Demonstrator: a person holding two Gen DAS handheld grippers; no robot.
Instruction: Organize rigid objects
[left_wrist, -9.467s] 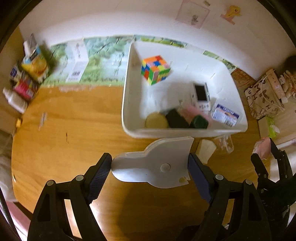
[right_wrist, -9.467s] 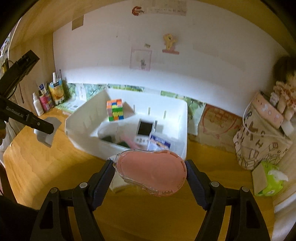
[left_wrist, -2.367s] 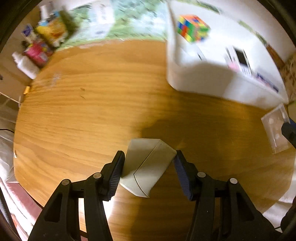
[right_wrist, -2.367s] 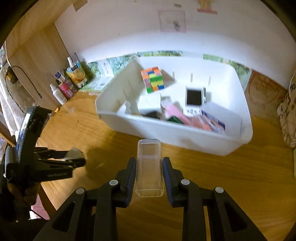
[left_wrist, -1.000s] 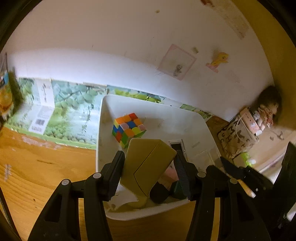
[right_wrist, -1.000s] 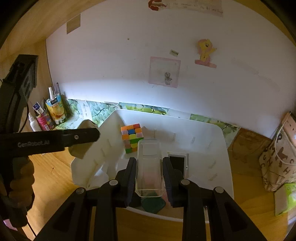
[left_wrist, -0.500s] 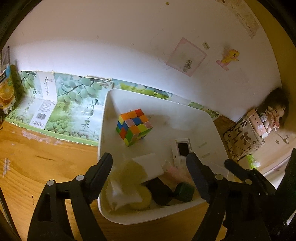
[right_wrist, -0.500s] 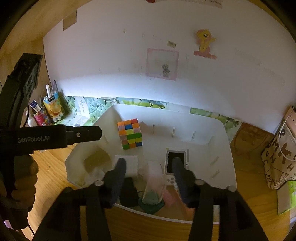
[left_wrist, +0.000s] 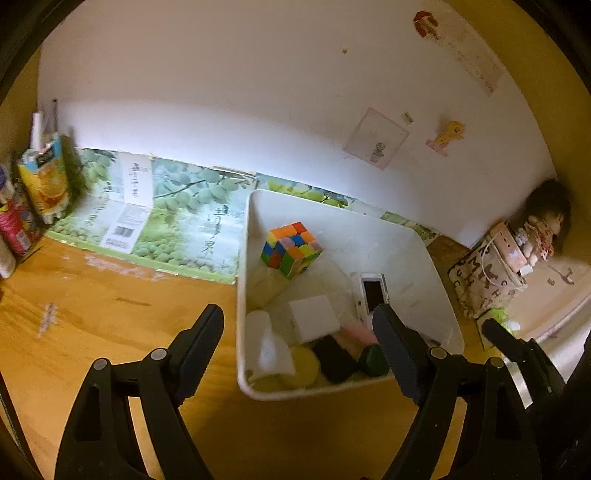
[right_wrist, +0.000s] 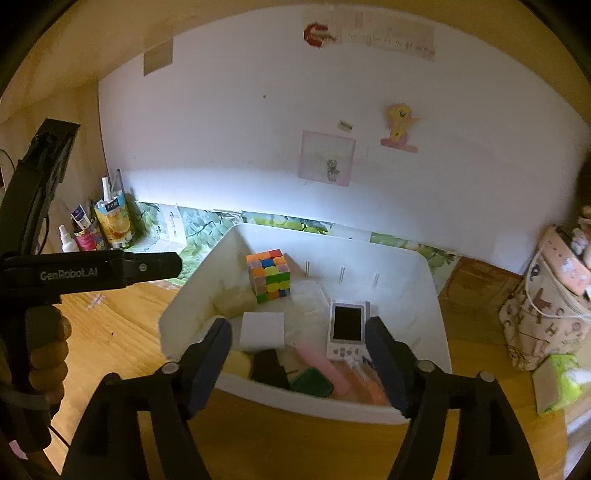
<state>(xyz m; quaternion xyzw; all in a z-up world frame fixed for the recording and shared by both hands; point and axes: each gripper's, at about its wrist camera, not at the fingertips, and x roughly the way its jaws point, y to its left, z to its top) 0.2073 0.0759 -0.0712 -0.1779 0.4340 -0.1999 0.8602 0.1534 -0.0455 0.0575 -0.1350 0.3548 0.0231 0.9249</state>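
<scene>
While both grippers hang over the near edge of the white bin (right_wrist: 436, 295), nothing sits between their fingers: the left gripper (left_wrist: 297, 332) has its jaws opening wide and empty, and the right gripper (right_wrist: 299, 341) is likewise opening with only the bin's contents showing through the gap. The step in hand looks like the release and the pull-away. To do it well, I would let the jaws finish spreading before drawing back, so no pad snags the bin's rim or nudges what lies inside.

Everything to be sorted appears to be in the bin now: the colourful puzzle cube (right_wrist: 269, 276) toward the back, a white block (right_wrist: 262, 330) near the front left, a small white handheld device (right_wrist: 346, 329) to its right, and a jumble of yellow, black, green and pink pieces along the near wall (too blurred to name). The wooden worktop (left_wrist: 110, 295) in sight carries no loose piece; what lies nearer than the grippers is hidden. The right gripper sits close beside the left one, so I would draw them back apart to avoid a knock.
</scene>
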